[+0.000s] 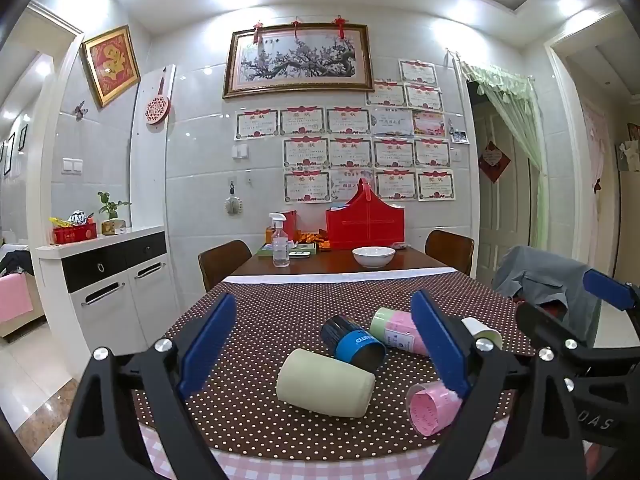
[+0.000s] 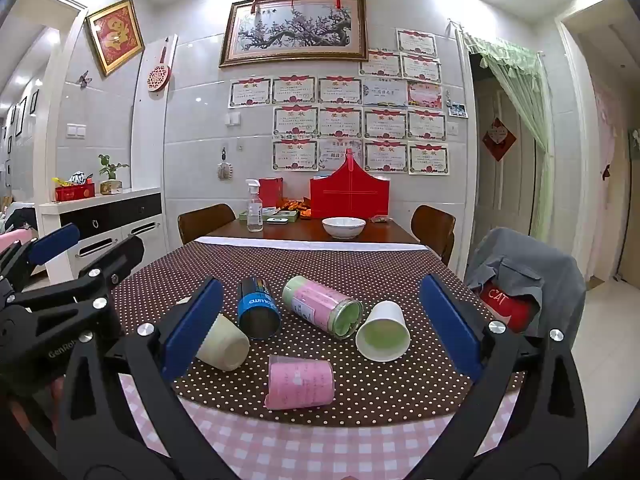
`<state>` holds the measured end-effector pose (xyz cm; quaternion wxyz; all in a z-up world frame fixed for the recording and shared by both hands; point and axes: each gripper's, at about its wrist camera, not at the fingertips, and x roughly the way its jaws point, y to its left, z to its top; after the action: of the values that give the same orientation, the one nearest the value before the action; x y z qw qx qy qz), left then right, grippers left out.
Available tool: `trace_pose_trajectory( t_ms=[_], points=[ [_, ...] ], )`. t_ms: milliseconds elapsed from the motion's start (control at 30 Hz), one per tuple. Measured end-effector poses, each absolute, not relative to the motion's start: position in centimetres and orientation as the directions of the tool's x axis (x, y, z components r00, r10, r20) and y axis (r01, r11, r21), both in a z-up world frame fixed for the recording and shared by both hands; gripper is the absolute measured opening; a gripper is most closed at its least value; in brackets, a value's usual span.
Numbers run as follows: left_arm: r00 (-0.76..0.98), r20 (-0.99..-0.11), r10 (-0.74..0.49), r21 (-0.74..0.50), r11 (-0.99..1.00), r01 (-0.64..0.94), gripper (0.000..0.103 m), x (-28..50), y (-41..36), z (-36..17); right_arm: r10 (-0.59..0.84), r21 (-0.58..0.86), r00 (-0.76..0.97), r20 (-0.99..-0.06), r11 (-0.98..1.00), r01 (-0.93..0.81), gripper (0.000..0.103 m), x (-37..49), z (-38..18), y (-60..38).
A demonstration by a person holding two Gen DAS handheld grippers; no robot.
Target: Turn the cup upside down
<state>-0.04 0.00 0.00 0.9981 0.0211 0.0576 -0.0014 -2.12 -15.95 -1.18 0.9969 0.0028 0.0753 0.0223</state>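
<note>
Lying on the dotted cloth (image 2: pixel 320 256): five cups (image 2: pixel 301 384), all on their sides; left gripper (image 1: pixel 324 344) and right gripper (image 2: pixel 320 328) both spread wide, holding nothing

Five cups lie on their sides near the tabletop's front edge: a cream cup (image 2: pixel 222 343), blue-banded cup (image 2: pixel 257 307), pink-and-green cup (image 2: pixel 320 306), white paper cup (image 2: pixel 383 331), and pink cup (image 2: pixel 301 385) nearest the edge.

"CAT" stands in white on the red cloth (image 2: pixel 505 305).
</note>
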Motion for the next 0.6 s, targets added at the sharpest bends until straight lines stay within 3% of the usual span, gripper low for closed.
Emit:
trace_pose_trajectory(
  t_ms=[600],
  points=[
    [0.99,-0.139,0.0,0.039,0.999,0.006,0.088,0.69,0.63,-0.4,0.045,0.007,0.988,-0.151,0.999,-0.044,0.097,-2.01,-1.23,-15.93]
  ],
)
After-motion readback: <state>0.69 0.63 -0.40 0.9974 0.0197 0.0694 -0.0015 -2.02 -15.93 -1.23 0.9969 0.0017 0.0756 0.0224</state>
